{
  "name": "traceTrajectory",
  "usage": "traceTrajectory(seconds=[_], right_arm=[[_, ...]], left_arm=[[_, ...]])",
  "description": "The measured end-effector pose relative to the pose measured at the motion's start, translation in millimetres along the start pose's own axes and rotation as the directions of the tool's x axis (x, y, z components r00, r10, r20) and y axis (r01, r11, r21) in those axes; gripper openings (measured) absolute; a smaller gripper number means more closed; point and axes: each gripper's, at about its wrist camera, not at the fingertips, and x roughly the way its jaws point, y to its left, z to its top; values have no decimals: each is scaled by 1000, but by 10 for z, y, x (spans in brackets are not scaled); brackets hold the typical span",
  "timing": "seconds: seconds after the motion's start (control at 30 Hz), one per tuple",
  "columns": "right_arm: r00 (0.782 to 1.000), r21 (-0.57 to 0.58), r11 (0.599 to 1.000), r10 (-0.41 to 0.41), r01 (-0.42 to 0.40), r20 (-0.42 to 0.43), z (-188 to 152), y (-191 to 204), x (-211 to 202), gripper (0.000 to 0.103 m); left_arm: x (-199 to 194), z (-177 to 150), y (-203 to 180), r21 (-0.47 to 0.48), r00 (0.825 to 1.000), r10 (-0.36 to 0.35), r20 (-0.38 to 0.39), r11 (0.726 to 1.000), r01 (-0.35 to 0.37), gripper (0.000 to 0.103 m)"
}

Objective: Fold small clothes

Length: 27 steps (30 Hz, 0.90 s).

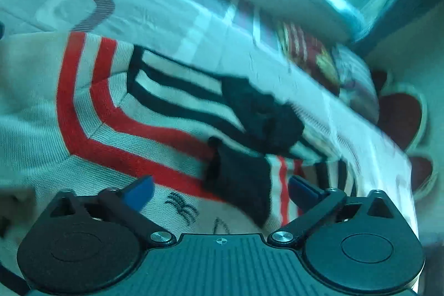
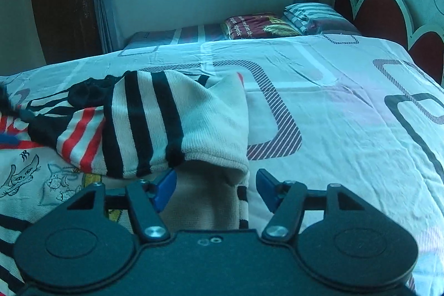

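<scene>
Clearly the sweater lies spread on the bed, near its foot and well short of the pillows at the headboard end, because a flat sheet gives room to fold on. One sleeve, cream with black stripes, is doubled inward over the body, its cuff end resting just in front of the right gripper. That placement reads as a fold partly made: the sleeve is brought in so the garment narrows before it is halved.

The right gripper's fingers stand about half apart, with sweater cloth lying under the gap; neither pad visibly presses on it, so it seems to hold nothing. The left gripper hovers over the chest, where the red stripes bend, with the other sleeve's dark cuff ahead of it. Its fingers are spread as wide as they go and grip nothing, probably ready to take that cuff. This view is smeared, so finer detail is uncertain.
</scene>
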Motion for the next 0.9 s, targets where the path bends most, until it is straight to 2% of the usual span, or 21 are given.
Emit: traceTrajectory(seconds=[0.1, 0.13, 0.17, 0.2, 0.27, 0.33, 0.4, 0.43, 0.5, 0.57, 0.63, 0.7, 0.8, 0.9], right_arm=[[1000, 6, 1000, -6, 6, 5, -9, -17, -14, 63], [1000, 7, 1000, -10, 10, 5, -14, -31, -16, 63], [1000, 12, 1000, -13, 13, 5, -20, -49, -18, 63], [1000, 19, 1000, -15, 15, 5, -27, -67, -23, 63], [1000, 30, 999, -22, 22, 8, -38, -99, -28, 63], [1000, 41, 999, -29, 29, 10, -44, -125, -25, 63], [999, 46, 998, -37, 36, 10, -54, -140, -14, 62], [999, 43, 998, -43, 43, 9, -59, -139, -2, 61], [998, 33, 998, -61, 60, 8, -66, -129, 23, 60], [998, 29, 997, -69, 68, 11, -65, -129, 31, 54], [997, 13, 997, -79, 79, 7, -62, -114, 45, 48], [998, 14, 998, -59, 59, 1, -52, -101, 70, 46], [1000, -13, 999, -29, 29, 2, -23, -7, 110, 41], [1000, -42, 999, -21, 21, 13, 19, 72, 162, 24]], left_arm=[[160, -63, -22, -16, 999, -26, -35, 1000, 25, 102], [227, -80, -7, -40, 998, -44, -52, 998, 42, 97], [285, -96, -6, -52, 997, -52, -57, 997, 49, 84], [334, -107, -18, -51, 997, -59, -57, 997, 56, 78], [399, -140, -39, -77, 995, -83, -49, 994, 79, 58], [464, -158, -55, -107, 994, -101, -38, 990, 97, 50], [525, -181, -84, -105, 996, -90, -18, 991, 88, 32], [537, -177, -88, -97, 997, -75, -13, 993, 73, 14], [535, -163, -54, -125, 998, -67, 7, 990, 67, 11], [395, -121, -71, -120, 996, -48, 75, 991, 57, 10], [191, -41, -85, -94, 988, -55, 147, 993, 70, 10], [7, 33, -32, -99, 981, -61, 184, 992, 80, 10], [-167, 68, 75, -81, 977, -40, 208, 995, 58, 10], [-110, 29, 187, -61, 988, 14, 157, 998, -5, 10]])
